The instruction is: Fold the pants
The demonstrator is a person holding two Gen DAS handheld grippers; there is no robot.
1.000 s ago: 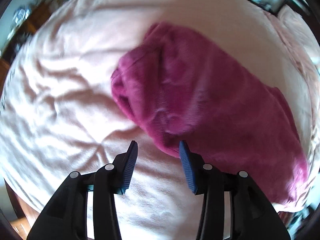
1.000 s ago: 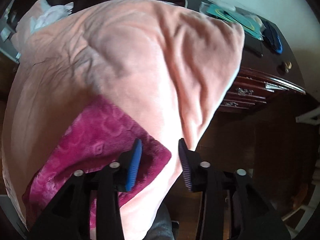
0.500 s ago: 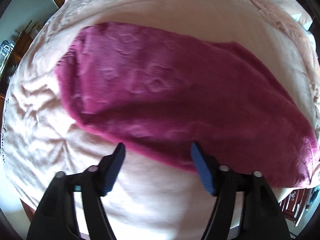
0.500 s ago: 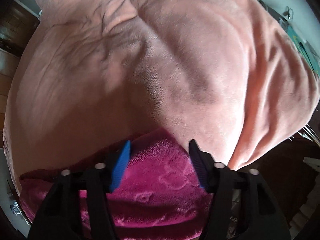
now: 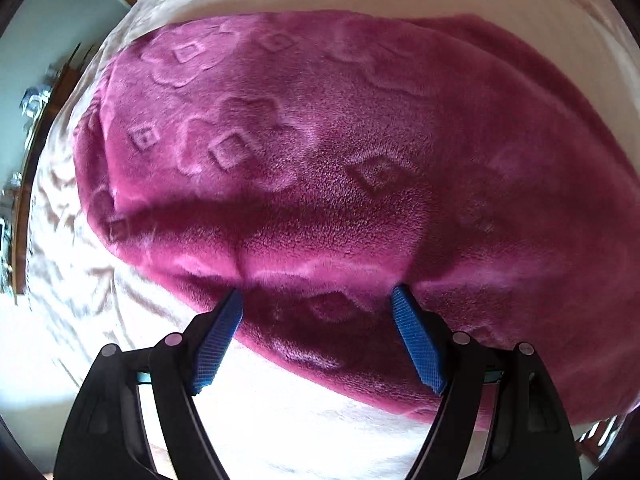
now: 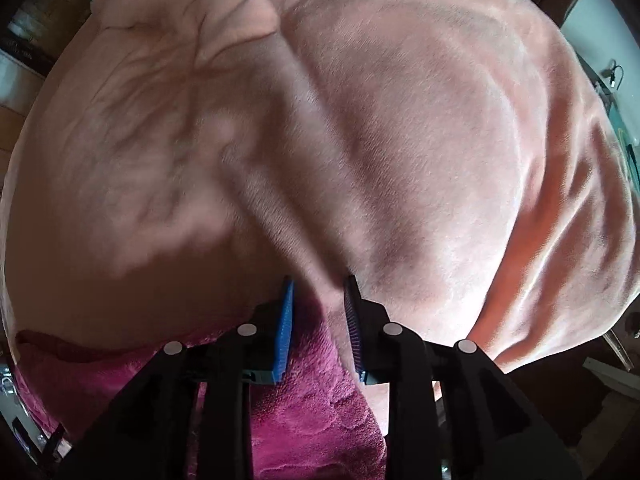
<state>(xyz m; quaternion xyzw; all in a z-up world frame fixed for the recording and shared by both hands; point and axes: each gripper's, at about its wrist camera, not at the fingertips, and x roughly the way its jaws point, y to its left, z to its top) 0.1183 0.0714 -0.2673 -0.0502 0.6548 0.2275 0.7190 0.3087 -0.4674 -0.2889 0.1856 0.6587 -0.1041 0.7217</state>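
The magenta fleece pants [image 5: 328, 168], embossed with squares and flower shapes, lie folded lengthwise on a pale pink blanket [image 5: 280, 432]. My left gripper [image 5: 318, 294] is wide open, its blue fingertips pressed into the pants' near edge with fabric between them. In the right wrist view the pants [image 6: 304, 408] lie under my right gripper [image 6: 320, 284]. Its jaws have narrowed around the pants' end and a ridge of blanket.
The pink blanket [image 6: 360, 140] covers the bed and drapes over its edge at right. A wooden dresser with small objects [image 5: 24, 152] stands at the far left. A dark floor and furniture [image 6: 600, 380] lie beyond the bed's corner.
My left gripper moved down onto the pants' near edge and stayed wide open. My right gripper moved forward over the pants' end and its jaws narrowed a good deal.
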